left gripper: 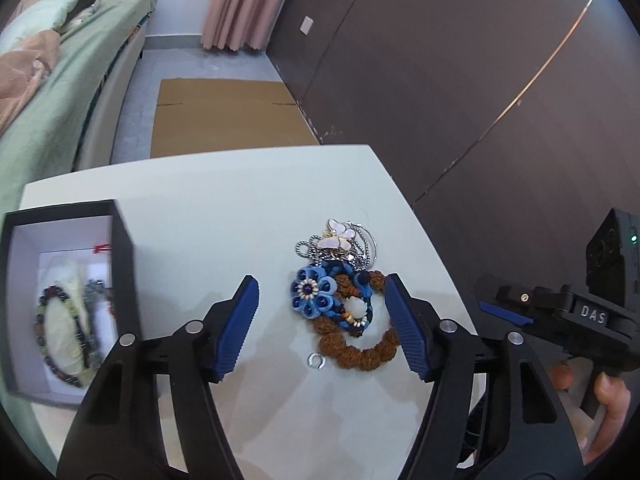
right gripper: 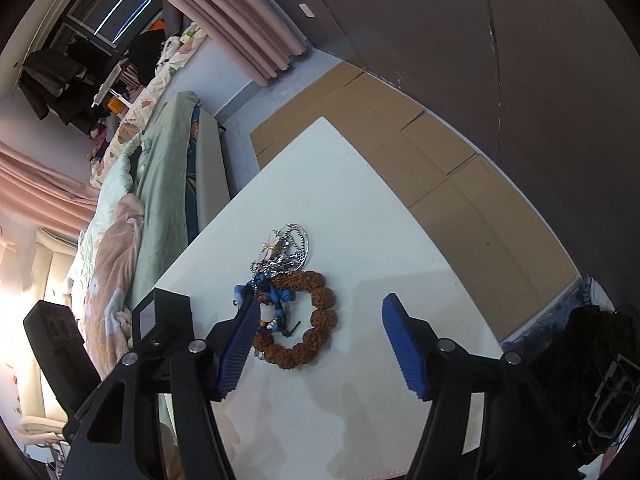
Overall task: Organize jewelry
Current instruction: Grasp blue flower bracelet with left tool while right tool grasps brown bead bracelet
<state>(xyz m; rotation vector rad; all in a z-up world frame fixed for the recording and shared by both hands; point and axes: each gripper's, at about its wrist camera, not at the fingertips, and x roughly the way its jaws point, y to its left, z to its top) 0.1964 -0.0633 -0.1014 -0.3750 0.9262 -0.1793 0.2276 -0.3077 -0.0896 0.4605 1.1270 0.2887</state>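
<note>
A jewelry pile lies on the white table: a blue fabric flower piece, a brown bead bracelet, silver chains with a pink butterfly and a small silver ring. My left gripper hovers over the pile, open, its blue pads on either side of the flower and bracelet without pressing them. In the right wrist view my right gripper is open too, with the brown bracelet between its fingers and the blue piece by the left pad.
An open black box with a white lining stands at the table's left and holds bead bracelets. A hand grips the right tool at the table's right edge. Flat cardboard lies on the floor beyond; a bed runs along the left.
</note>
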